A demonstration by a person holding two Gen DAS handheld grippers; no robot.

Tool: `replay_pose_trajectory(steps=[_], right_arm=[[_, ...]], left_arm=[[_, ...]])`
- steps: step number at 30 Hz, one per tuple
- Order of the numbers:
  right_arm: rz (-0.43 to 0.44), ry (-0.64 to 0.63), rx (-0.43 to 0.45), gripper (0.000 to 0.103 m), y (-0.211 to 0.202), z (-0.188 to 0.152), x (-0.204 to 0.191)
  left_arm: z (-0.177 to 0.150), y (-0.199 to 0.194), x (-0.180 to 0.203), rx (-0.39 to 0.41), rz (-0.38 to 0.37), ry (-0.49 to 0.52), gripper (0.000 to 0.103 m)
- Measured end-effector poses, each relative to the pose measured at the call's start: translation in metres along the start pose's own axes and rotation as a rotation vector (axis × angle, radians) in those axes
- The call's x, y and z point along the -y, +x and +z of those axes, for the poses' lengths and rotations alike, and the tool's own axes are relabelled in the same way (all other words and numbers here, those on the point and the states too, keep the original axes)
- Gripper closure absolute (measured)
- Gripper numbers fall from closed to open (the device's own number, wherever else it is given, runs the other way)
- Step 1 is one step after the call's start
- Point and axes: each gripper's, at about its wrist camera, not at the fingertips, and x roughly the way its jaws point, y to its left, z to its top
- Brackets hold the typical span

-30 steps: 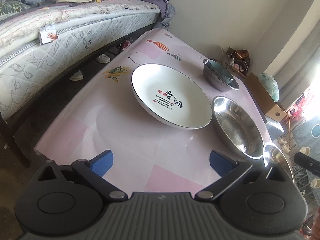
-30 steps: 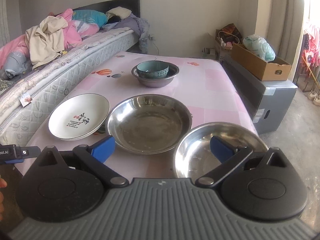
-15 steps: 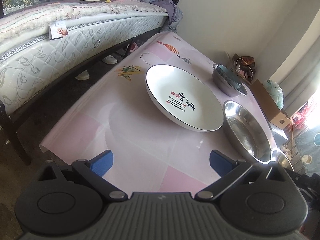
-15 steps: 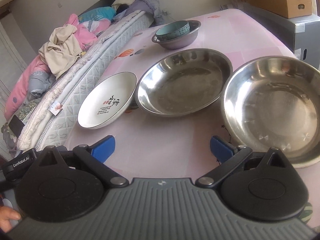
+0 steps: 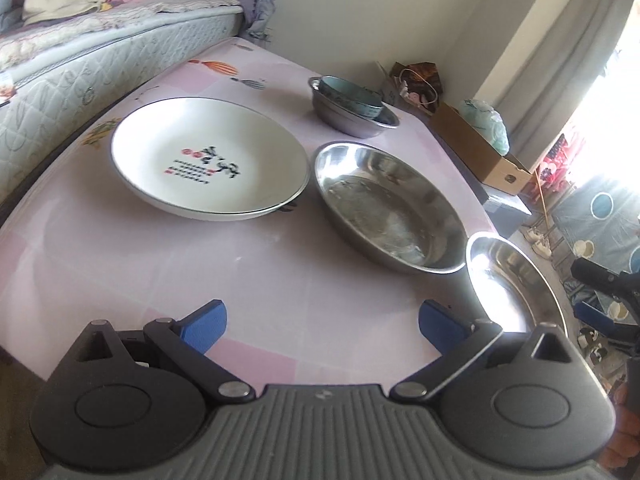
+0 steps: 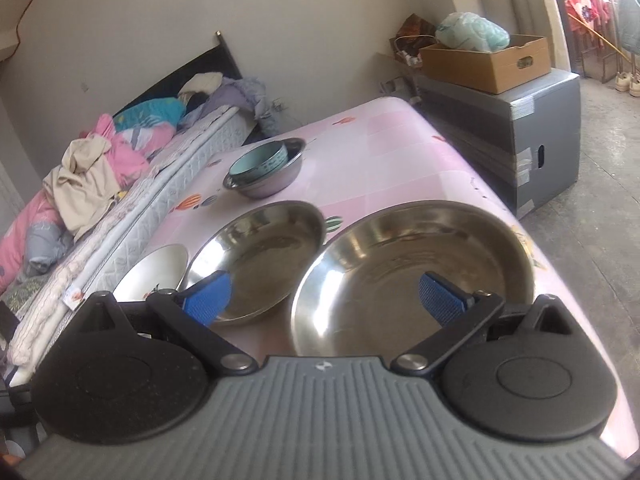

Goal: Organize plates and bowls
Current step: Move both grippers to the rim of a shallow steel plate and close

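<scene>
On the pink table lie a white printed plate, a steel dish to its right and a second steel dish at the near right edge. Further back, a teal bowl sits inside a small steel bowl. My left gripper hangs open over bare tablecloth near the front edge. My right gripper is open above the near rim of the big steel dish; the other steel dish, the white plate and the nested teal bowl lie beyond.
A bed with piled clothes runs along the table's left side. A grey cabinet carrying a cardboard box stands by the far right. The other gripper shows at the left view's right edge.
The left gripper swung right, bringing both steel dishes into view. The right gripper tilted and moved closer over the near steel dish. Both stayed open.
</scene>
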Motion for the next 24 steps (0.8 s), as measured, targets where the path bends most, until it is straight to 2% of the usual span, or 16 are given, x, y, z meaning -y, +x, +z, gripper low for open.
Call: replay_pose_trajectory(steps=[5, 7, 10, 17, 21, 24], right_arm=[[-0.008, 0.094, -0.001, 0.005, -0.002, 0.003, 0.048], [-0.017, 0.105, -0.006, 0.008, -0.001, 0.001, 0.060], [-0.023, 0.112, -0.013, 0.015, 0.002, 0.000, 0.074], [-0.038, 0.138, -0.017, 0.039, 0.014, 0.002, 0.094], [-0.055, 0.144, -0.013, 0.050, 0.020, 0.003, 0.103], [-0.050, 0.154, -0.015, 0.055, 0.025, 0.005, 0.109]], left_arm=[[0.001, 0.022, 0.040, 0.009, -0.041, 0.071, 0.002], [0.000, 0.032, 0.052, -0.001, -0.070, 0.083, 0.006], [-0.002, 0.045, 0.067, -0.020, -0.104, 0.099, 0.010], [-0.002, 0.063, 0.082, -0.060, -0.170, 0.086, 0.014], [-0.001, 0.069, 0.092, -0.061, -0.205, 0.096, 0.020], [-0.001, 0.075, 0.098, -0.071, -0.222, 0.103, 0.026]])
